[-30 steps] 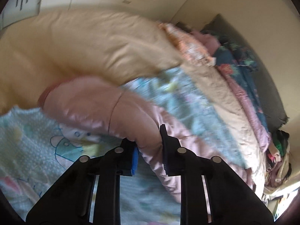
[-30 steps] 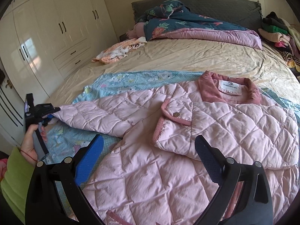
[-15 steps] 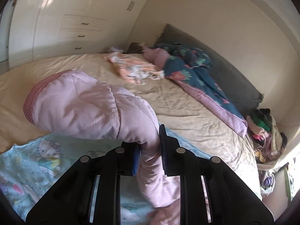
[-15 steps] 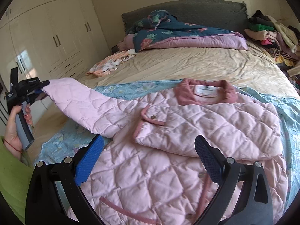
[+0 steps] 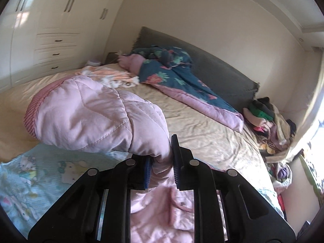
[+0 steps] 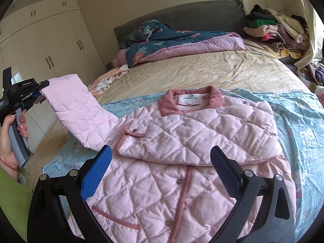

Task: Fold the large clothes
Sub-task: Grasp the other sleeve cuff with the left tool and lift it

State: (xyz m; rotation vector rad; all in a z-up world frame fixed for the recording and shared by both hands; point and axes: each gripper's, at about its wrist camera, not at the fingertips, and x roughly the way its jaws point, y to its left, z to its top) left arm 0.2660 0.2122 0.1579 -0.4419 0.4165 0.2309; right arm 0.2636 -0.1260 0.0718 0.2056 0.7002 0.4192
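A pink quilted jacket (image 6: 182,162) lies front-up on the bed, collar toward the headboard, with one sleeve folded across its chest. The other sleeve (image 6: 77,109) is stretched out and held up in the air at the left. My left gripper (image 5: 162,160) is shut on that sleeve (image 5: 91,117) near its ribbed cuff; the same gripper (image 6: 38,93) shows in the right wrist view, in a hand. My right gripper (image 6: 160,172) stands open just above the jacket's lower front, with nothing between its blue pads.
A light blue cartoon-print sheet (image 6: 299,121) lies under the jacket on the beige bed (image 6: 222,68). A floral quilt (image 6: 162,40) lies by the grey headboard (image 6: 182,14), a clothes pile (image 6: 273,30) at the far right. White wardrobes (image 6: 44,44) stand left.
My left gripper has lifted the sleeve off the bed and carried it higher, the sleeve now hanging in the air. The right gripper moved forward over the jacket and stayed open.
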